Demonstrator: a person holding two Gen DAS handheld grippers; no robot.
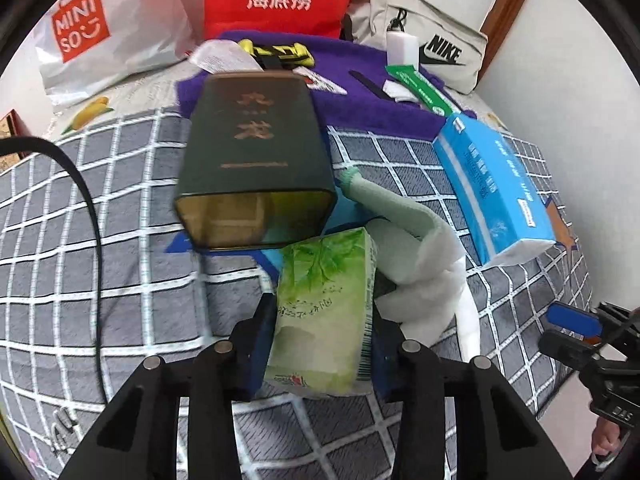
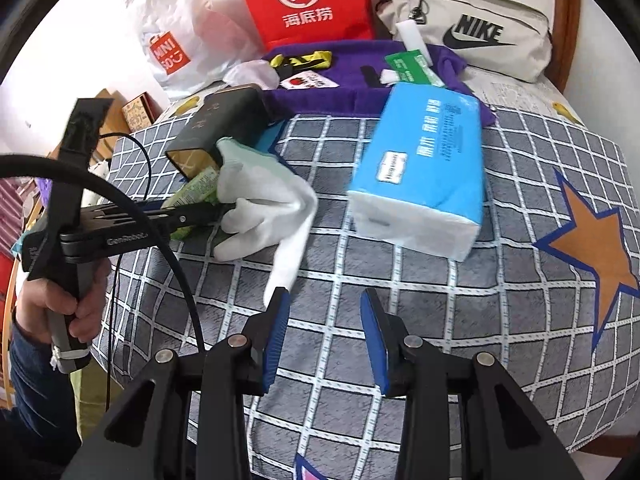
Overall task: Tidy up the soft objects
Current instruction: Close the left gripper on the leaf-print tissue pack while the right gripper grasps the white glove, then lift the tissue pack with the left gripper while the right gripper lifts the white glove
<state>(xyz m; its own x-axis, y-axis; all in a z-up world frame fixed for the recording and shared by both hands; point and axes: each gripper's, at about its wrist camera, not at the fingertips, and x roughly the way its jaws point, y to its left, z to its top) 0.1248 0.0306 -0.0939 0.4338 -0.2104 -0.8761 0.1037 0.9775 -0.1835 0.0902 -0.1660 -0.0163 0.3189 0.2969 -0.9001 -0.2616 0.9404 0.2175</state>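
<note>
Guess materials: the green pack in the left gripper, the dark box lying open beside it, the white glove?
Green pack: thin printed plastic film, glossy, crinkled; tissue inside is a guess. Dark box: likely tin, with a thin rolled rim and a gold reflective inside. White glove: knit cloth, matte, limp folds.

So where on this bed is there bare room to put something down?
Bare checked quilt lies in front of the right tool, between the blue tissue pack and the orange star. Crowded: the dark tin, green tissue pack and white glove cluster, plus the purple towel.
</note>
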